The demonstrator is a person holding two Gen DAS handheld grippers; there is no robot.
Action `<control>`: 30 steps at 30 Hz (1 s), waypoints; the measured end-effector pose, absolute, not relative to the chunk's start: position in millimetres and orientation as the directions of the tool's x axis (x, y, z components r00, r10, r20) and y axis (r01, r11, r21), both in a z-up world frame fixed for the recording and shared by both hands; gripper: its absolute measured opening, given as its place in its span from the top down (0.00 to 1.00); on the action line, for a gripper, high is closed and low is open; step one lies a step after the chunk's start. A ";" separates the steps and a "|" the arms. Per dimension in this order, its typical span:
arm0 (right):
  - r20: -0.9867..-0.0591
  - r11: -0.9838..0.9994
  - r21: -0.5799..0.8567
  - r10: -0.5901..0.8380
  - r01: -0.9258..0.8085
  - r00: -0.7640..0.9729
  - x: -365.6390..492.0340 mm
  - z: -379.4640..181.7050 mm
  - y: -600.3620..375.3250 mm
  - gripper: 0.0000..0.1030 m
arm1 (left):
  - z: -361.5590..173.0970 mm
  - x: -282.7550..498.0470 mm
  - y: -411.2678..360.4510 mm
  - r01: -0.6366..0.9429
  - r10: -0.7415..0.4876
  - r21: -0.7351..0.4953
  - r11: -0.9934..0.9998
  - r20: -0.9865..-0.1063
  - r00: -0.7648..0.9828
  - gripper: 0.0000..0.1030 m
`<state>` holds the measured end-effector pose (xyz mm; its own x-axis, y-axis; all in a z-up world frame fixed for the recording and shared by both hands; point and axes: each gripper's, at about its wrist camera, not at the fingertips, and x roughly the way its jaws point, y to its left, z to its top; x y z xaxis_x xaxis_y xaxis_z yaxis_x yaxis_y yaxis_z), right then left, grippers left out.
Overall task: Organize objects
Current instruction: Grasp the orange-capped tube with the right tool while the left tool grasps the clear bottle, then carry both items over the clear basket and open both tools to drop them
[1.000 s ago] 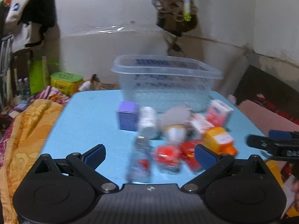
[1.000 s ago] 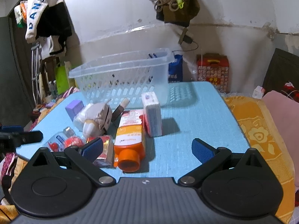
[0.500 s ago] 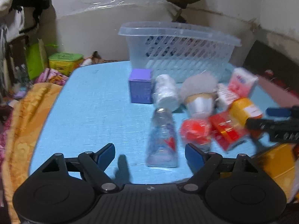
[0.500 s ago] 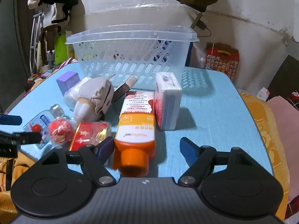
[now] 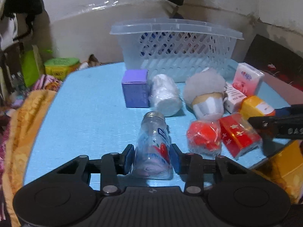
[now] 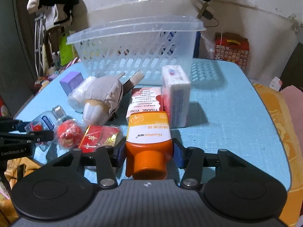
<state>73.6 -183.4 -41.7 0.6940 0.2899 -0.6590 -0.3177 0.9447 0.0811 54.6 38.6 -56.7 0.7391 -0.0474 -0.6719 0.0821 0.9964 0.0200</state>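
Note:
My left gripper (image 5: 152, 156) is shut on a clear small bottle (image 5: 153, 143) lying on the blue table (image 5: 90, 113). My right gripper (image 6: 149, 154) is shut on an orange tube (image 6: 148, 138) lying cap toward me. A clear plastic basket (image 5: 176, 45) stands at the back; it also shows in the right wrist view (image 6: 136, 45). Between lie a purple box (image 5: 135, 89), a white roll (image 5: 164, 94), a grey plush toy (image 5: 206, 94), a red ball (image 5: 204, 136), a red packet (image 5: 238, 134) and a pink tissue pack (image 6: 176, 94).
A white-and-red carton (image 6: 144, 98) lies under the tube's far end. Orange cloth (image 5: 20, 124) borders the table's left side and also its right side (image 6: 280, 132). A green tin (image 5: 60, 68) and a red gift box (image 6: 232, 49) sit beyond the table.
Both grippers moved forward and down and closed: the left onto the clear bottle, the right onto the orange tube. Earlier both were open.

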 end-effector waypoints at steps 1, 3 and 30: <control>-0.650 0.946 0.081 0.290 -0.315 0.702 71.4 -39.3 -185.8 0.49 | -55.9 52.5 40.2 0.085 -0.057 0.009 0.996 -0.669 0.741 0.56; -0.627 0.948 0.081 0.289 -0.309 0.723 65.7 -34.7 -189.9 0.49 | -51.0 49.8 43.0 0.083 -0.074 -0.018 0.996 -0.654 0.753 0.56; -0.494 0.912 0.251 0.409 -0.324 0.768 47.4 -0.6 -220.6 0.49 | -25.9 33.1 87.2 0.027 -0.165 -0.250 0.968 -0.549 0.819 0.58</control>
